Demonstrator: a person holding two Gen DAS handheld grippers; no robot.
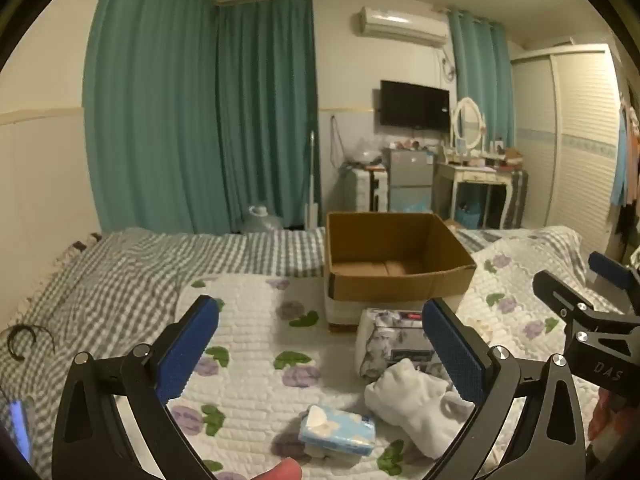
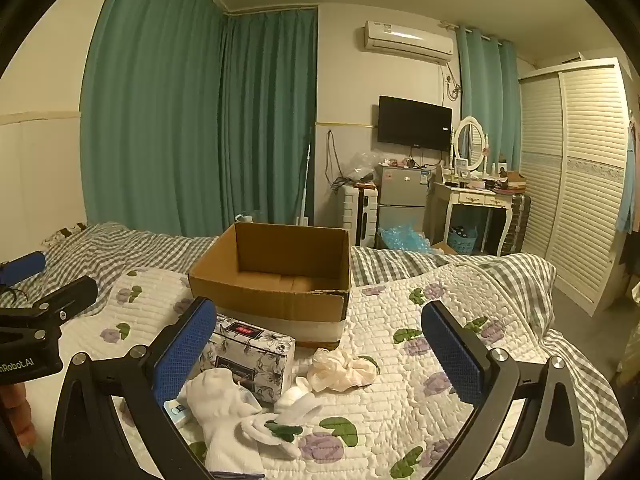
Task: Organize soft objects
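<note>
An open, empty cardboard box [image 1: 394, 256] [image 2: 280, 276] stands on the flowered quilt. In front of it lie a floral tissue pack [image 1: 394, 342] [image 2: 252, 354], white socks [image 1: 416, 404] [image 2: 228, 412], a small blue tissue packet [image 1: 338, 432] [image 2: 176, 409] and a cream scrunchie-like cloth [image 2: 344, 370]. My left gripper [image 1: 320, 350] is open and empty, above the quilt just before these items. My right gripper [image 2: 320, 354] is open and empty above the same pile. Each gripper's body shows at the edge of the other's view.
The quilt [image 2: 420, 360] lies over a grey checked bedspread [image 1: 120, 272]. A black hair band [image 1: 24, 340] lies at the left. Beyond the bed are green curtains [image 1: 200, 120], a small fridge [image 2: 402, 196], a dressing table [image 2: 476, 200] and a louvred wardrobe [image 2: 576, 176].
</note>
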